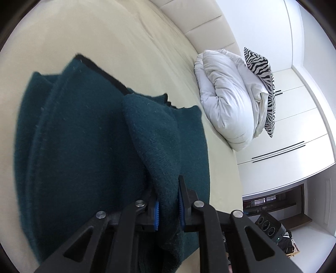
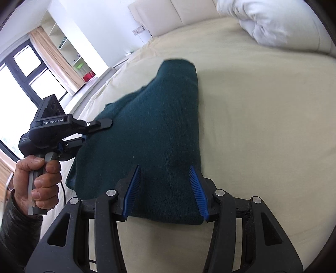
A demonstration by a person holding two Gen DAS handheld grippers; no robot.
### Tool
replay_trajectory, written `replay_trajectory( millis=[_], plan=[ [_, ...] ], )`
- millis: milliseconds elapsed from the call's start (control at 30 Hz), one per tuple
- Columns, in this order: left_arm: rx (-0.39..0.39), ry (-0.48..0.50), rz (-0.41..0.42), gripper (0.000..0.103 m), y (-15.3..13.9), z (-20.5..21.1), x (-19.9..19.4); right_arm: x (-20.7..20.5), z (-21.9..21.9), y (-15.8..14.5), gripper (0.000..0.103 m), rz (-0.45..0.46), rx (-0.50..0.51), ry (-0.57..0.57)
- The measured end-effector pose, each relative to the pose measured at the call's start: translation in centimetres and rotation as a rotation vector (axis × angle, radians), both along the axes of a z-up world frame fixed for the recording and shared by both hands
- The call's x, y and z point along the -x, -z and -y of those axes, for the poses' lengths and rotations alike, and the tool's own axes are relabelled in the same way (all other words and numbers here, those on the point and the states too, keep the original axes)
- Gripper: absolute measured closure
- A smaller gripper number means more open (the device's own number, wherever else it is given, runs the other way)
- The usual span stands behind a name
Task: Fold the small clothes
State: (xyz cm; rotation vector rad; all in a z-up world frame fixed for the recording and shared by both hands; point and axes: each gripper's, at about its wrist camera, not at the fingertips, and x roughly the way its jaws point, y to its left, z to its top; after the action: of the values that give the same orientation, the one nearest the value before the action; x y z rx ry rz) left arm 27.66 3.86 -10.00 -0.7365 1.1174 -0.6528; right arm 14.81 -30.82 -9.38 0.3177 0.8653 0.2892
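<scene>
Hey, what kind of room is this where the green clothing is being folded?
Most likely a bedroom. The dark green garment lies on a bed with a cream sheet and padded headboard, a bundled white duvet and zebra-print pillow lie at its head, and white wardrobe doors stand alongside.

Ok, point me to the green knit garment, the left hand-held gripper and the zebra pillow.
green knit garment (image 2: 159, 126): right wrist view, middle of the cloth.
left hand-held gripper (image 1: 168, 206): left wrist view, midway between its fingertips, on the pinched fold.
zebra pillow (image 1: 262, 69): left wrist view, upper striped face.
</scene>
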Motion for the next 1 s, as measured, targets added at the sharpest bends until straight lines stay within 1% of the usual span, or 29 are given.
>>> replay_trajectory(
  millis=[67, 167, 267, 367, 433, 467, 533, 633, 667, 800, 867, 967, 1000],
  plan=[
    [0.005, -0.025, 0.019, 0.088, -0.9, -1.8, 0.1, -0.2, -1.4, -0.9, 0.056, 0.022, 0.046, -0.032],
    [-0.01, -0.064, 0.038, 0.088, -2.1, -4.8, -0.1, -0.6, -4.0, -1.5, 0.056, 0.044, 0.12, -0.092],
    [-0.047, -0.057, 0.034, 0.088, -2.4, -6.8, -0.5, -1.6, -6.9, -1.7, 0.056, 0.044, 0.173, -0.152],
    [-0.061, -0.068, -0.006, 0.088, -1.0, -8.2, -1.0, -2.4, -9.8, -1.8, 0.056, 0.054, 0.206, -0.217],
    [-0.062, -0.08, -0.04, 0.088, 0.7, -8.6, -0.9, -3.3, -11.4, -1.0, 0.056, 0.042, 0.22, -0.248],
    [-0.061, -0.087, -0.051, 0.088, 1.5, -8.8, -0.7, -3.8, -12.0, -0.3, 0.056, 0.02, 0.227, -0.257],
    [-0.052, -0.096, -0.057, 0.088, 2.6, -9.2, 0.0, -4.5, -12.4, 1.2, 0.056, -0.032, 0.224, -0.251],
    [0.013, -0.124, -0.08, 0.088, 3.8, -10.3, 0.5, -4.2, -12.3, 1.7, 0.056, -0.029, 0.212, -0.256],
    [0.02, -0.128, -0.084, 0.088, 3.9, -10.4, 0.4, -4.1, -12.3, 1.8, 0.056, -0.029, 0.211, -0.263],
    [0.002, -0.126, -0.064, 0.088, 3.1, -10.4, 0.2, -4.2, -12.2, 1.8, 0.056, -0.042, 0.206, -0.266],
    [-0.01, -0.13, -0.058, 0.088, 2.8, -10.7, 0.1, -3.8, -12.5, 1.3, 0.056, -0.044, 0.19, -0.265],
    [-0.002, -0.148, -0.072, 0.088, 3.5, -11.1, 0.1, -3.3, -12.6, 1.2, 0.056, -0.036, 0.153, -0.259],
    [0.003, -0.151, -0.079, 0.087, 3.9, -11.1, 0.1, -3.0, -12.6, 1.7, 0.056, -0.042, 0.149, -0.258]
  ],
)
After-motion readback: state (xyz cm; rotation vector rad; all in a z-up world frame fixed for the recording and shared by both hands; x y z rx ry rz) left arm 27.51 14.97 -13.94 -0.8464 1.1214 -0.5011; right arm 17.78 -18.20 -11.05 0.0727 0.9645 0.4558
